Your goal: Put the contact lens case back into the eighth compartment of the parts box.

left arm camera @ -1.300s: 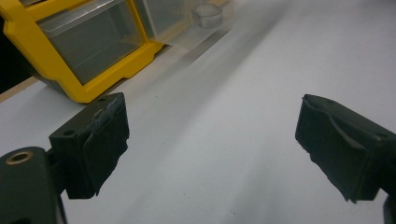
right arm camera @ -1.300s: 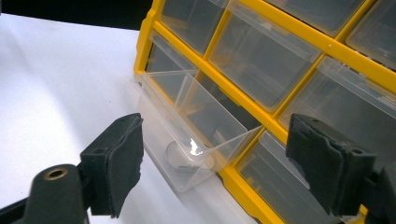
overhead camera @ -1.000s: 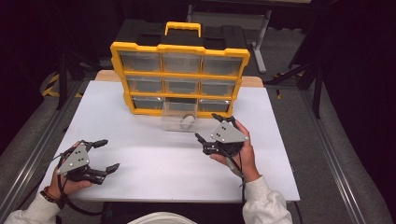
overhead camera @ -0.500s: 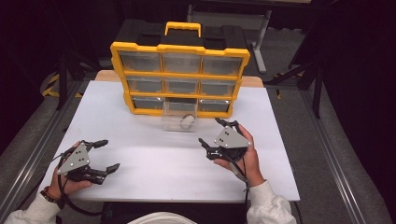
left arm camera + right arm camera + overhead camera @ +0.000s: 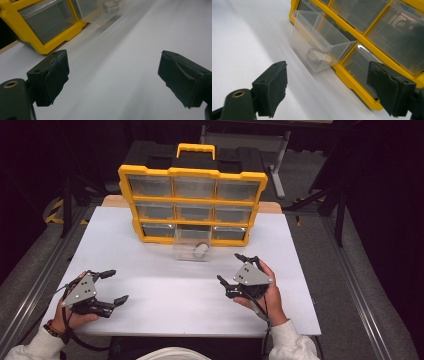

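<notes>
From the high view, my right gripper point(image 5: 238, 270) has drifted back and down the frame from where it sat a second ago, just off the pulled-out drawer point(image 5: 192, 245), and now hangs lower right of centre with its fingers spread and nothing between them. I read that as the pull being finished: the drawer stands out of the bottom row of the yellow organizer point(image 5: 192, 202), resting on the white table point(image 5: 165, 285), with a small pale ring-shaped piece point(image 5: 200, 250) lying inside. My left gripper point(image 5: 114, 286) has not moved; it sits at the lower left, fingers spread and empty, well apart from the drawer.

In the left gripper view, my own two black fingers point(image 5: 53, 75) stand wide apart over bare table. The organizer's yellow corner point(image 5: 47, 47) fills the upper left, and the drawer with its ring point(image 5: 111, 5) is only a blur at the top edge, so this view tells me little about the contents.

The right gripper view gives what the other two cannot: the clear drawer point(image 5: 322, 47) up close, tilting out of its slot at centre, the pale piece point(image 5: 318, 56) resting against its front wall, between and beyond my open fingers point(image 5: 273, 87). My next reach, I judge, goes into that drawer.
</notes>
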